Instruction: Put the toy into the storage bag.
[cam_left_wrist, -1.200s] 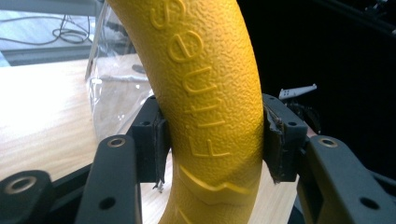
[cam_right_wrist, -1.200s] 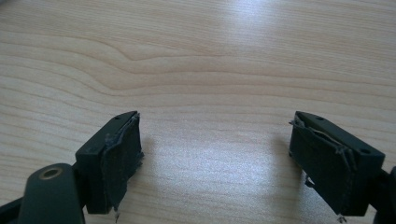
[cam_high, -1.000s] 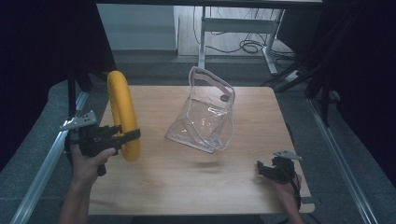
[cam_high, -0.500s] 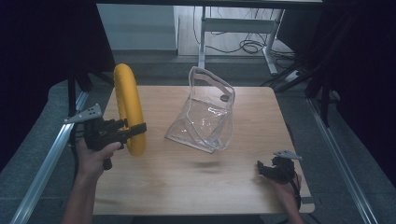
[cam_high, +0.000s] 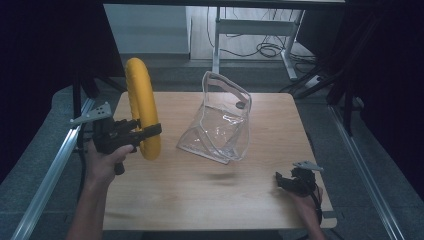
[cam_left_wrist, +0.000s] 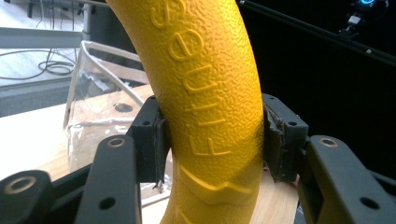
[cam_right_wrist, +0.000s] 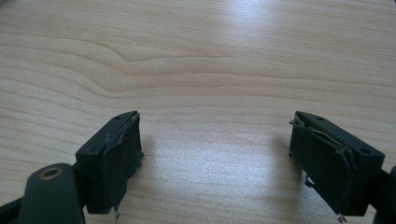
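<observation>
1. The left gripper (cam_high: 150, 131) clamps a textured yellow fitness ring (cam_high: 141, 107), held upright above the wooden table's (cam_high: 200, 200) left side.
2. The right gripper (cam_high: 287, 181) rests with jaws apart and empty near the front right edge.
3. Likely step: carrying the ring toward the clear plastic pouch (cam_high: 220, 127), whose opening would need steadying.

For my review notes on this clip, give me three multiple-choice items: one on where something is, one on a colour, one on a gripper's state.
1. Where does the clear bag stand?
A. near the middle of the table
B. on the floor
C. in the person's lap

2. What colour is the ring?
A. blue
B. yellow
C. green

3. How does the right gripper stand?
A. shut on the ring
B. shut on the bag
C. open, with nothing between its jaws

Key:
1 A, the high view shows it upright on the wood, mid-table.
2 B, the ring clamped in the left gripper is plainly yellow.
3 C, its own view shows bare wood between wide-apart jaws.
</observation>
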